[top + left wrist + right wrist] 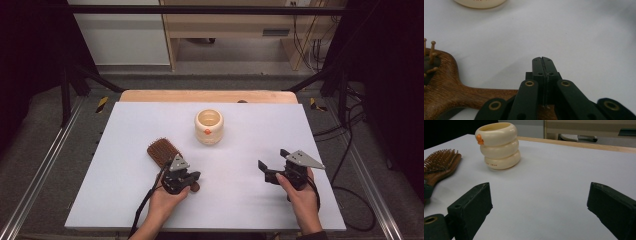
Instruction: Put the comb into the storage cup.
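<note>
A person's two hands work hand-held grippers over a pale grey table (125, 200), seen from the high view. The left gripper (192, 177), just left of centre in the lower half of the frame, sits over the handle of a brown wooden hairbrush with wooden bristles (162, 151), whose paddle head points toward the upper left. In the left gripper view the two black jaws are pressed flat together with nothing between their tips – the brush handle (461, 92) runs beneath the linkage at the bottom of the frame, and whether it touches the gripper cannot be told. The right gripper (272, 162), lower right of centre, hovers with its jaws spread wide and empty – bare tabletop lies between them in the right gripper view. A cream ceramic cup shaped like three stacked rings, with a small orange knob (208, 126), stands upright at the centre, well apart from both grippers.
</note>
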